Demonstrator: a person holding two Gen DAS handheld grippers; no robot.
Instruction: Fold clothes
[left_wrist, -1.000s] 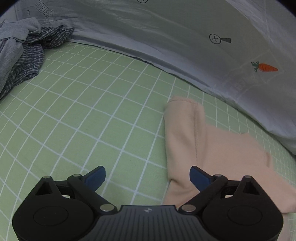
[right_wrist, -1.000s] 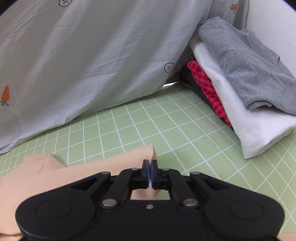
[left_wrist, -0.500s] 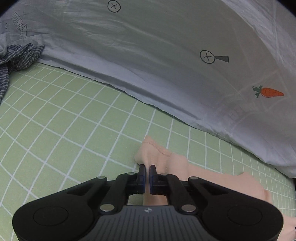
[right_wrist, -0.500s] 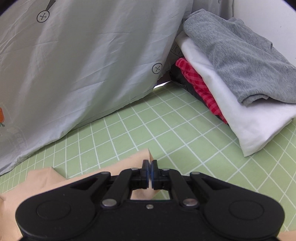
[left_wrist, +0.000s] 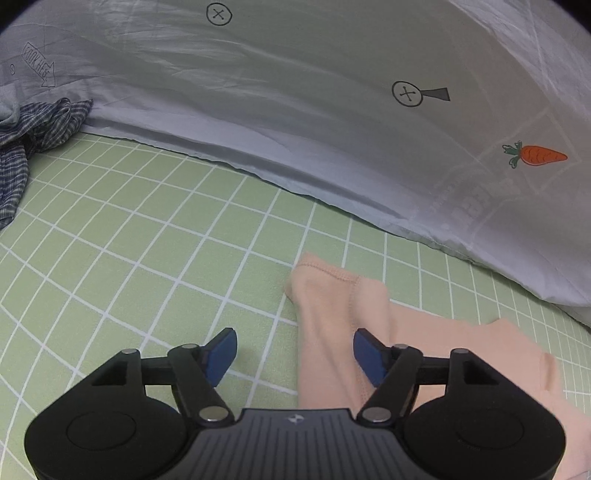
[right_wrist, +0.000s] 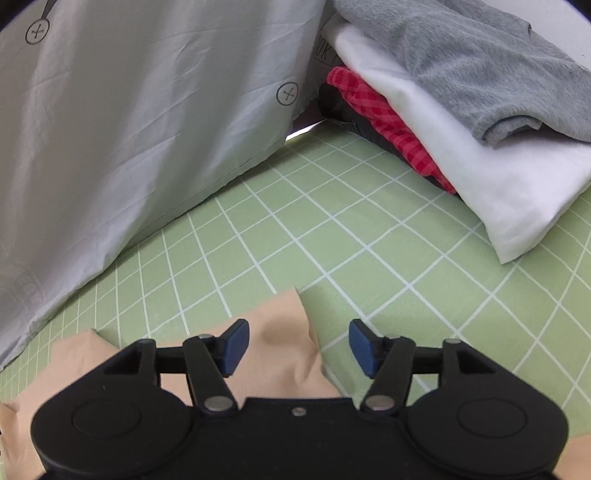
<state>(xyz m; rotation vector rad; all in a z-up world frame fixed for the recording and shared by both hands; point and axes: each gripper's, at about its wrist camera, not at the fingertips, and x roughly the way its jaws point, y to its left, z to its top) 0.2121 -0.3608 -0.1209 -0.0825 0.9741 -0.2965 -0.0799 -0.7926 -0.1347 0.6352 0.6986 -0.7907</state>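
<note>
From the left wrist, the left gripper (left_wrist: 294, 354), pinched on the peach garment (left_wrist: 332, 321) half a second ago, now stands wide with a sleeve lying flat on the green grid sheet (left_wrist: 147, 236) between its pads, seemingly untouched. From the right wrist, the right gripper (right_wrist: 298, 345) has likewise let go and spread wide, the peach garment (right_wrist: 273, 332) resting below it near the stack of folded clothes (right_wrist: 461, 110).

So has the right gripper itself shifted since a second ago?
Yes. The right gripper has moved forward and right: the folded clothes stack looms larger and nearer. Its jaws, shut before, now stand open over the peach garment.
</note>
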